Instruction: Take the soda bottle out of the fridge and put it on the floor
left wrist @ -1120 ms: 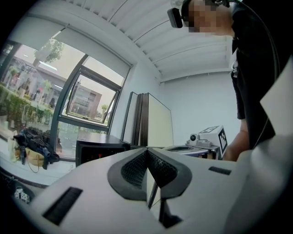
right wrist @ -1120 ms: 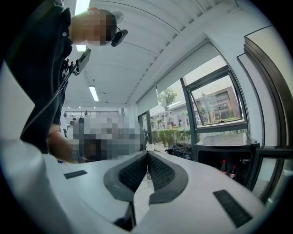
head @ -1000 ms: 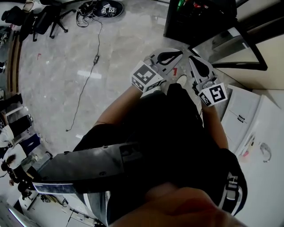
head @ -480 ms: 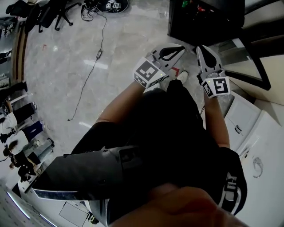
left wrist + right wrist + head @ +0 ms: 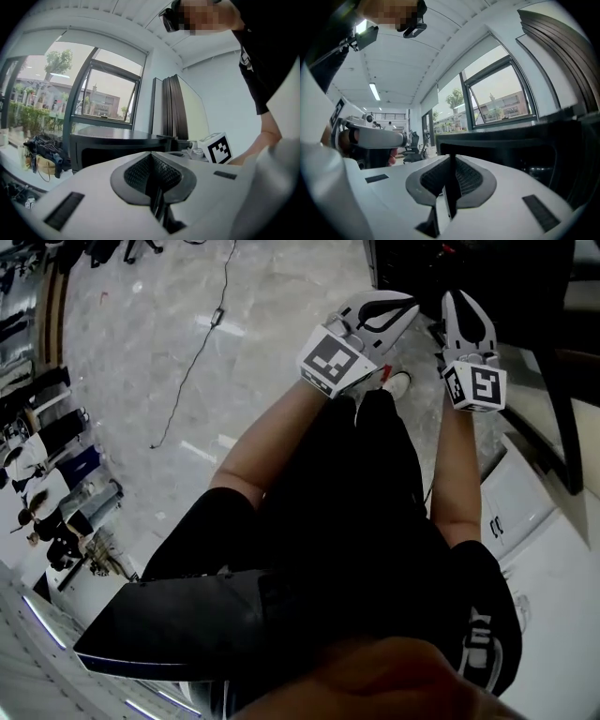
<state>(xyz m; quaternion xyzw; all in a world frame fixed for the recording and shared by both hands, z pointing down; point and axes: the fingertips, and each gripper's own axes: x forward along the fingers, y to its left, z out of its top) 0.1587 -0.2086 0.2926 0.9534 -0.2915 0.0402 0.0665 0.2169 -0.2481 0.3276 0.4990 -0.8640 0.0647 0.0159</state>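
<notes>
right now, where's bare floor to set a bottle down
Bare floor lies between the cable and the left gripper, beside the dark fridge. The left edge is crowded with clutter; white cabinets fill the right.

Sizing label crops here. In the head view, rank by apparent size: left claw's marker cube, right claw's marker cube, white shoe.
1. left claw's marker cube
2. right claw's marker cube, somewhat smaller; distance may differ
3. white shoe, partly hidden by a leg
</notes>
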